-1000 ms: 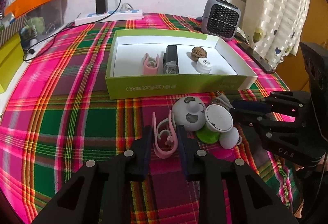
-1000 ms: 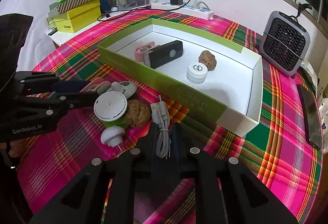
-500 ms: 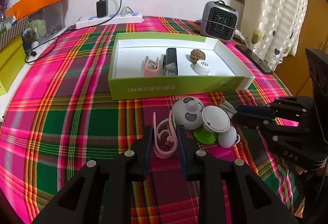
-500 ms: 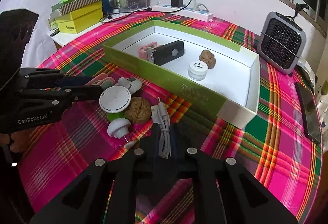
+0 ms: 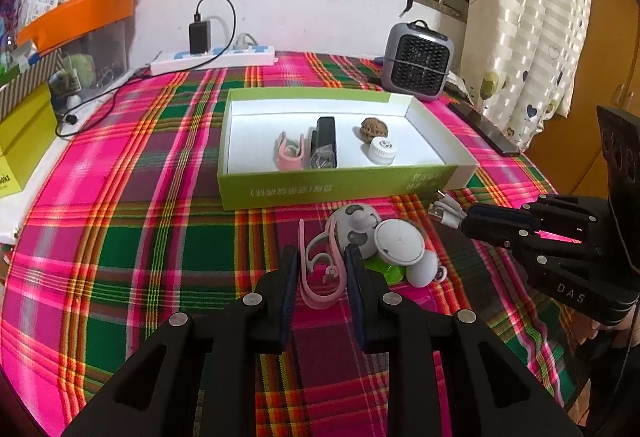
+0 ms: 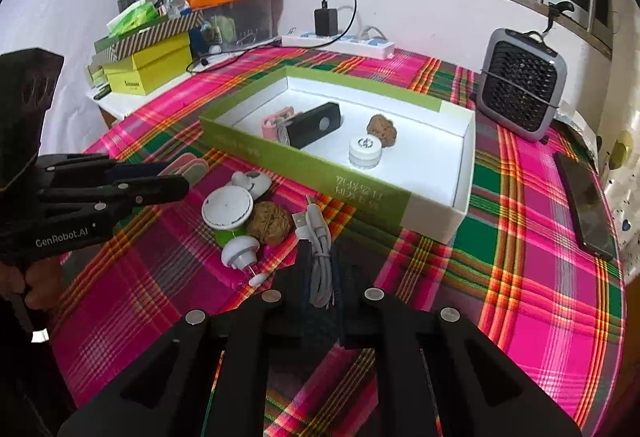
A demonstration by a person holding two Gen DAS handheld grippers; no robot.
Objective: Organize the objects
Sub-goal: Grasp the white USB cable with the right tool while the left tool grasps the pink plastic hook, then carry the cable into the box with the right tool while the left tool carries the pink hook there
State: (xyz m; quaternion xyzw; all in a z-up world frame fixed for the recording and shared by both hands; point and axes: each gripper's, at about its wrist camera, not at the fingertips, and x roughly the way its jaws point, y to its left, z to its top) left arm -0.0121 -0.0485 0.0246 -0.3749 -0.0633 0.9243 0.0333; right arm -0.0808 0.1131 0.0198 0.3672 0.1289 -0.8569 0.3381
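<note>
Transfer step: left tongs [image 5: 319, 265] hold pink clip [image 5: 320, 277]; right tongs [image 6: 320, 269] clamp white cable [image 6: 319, 257]; next, carry both over green box [image 5: 320, 191] at centre frame.

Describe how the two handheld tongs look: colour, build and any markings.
Both tongs are matte black with angular frames and silver round screw heads. The left tongs carry "GenRobot.AI" in white; the right tongs carry "DAS". The fingers have dark blue pads.
</note>
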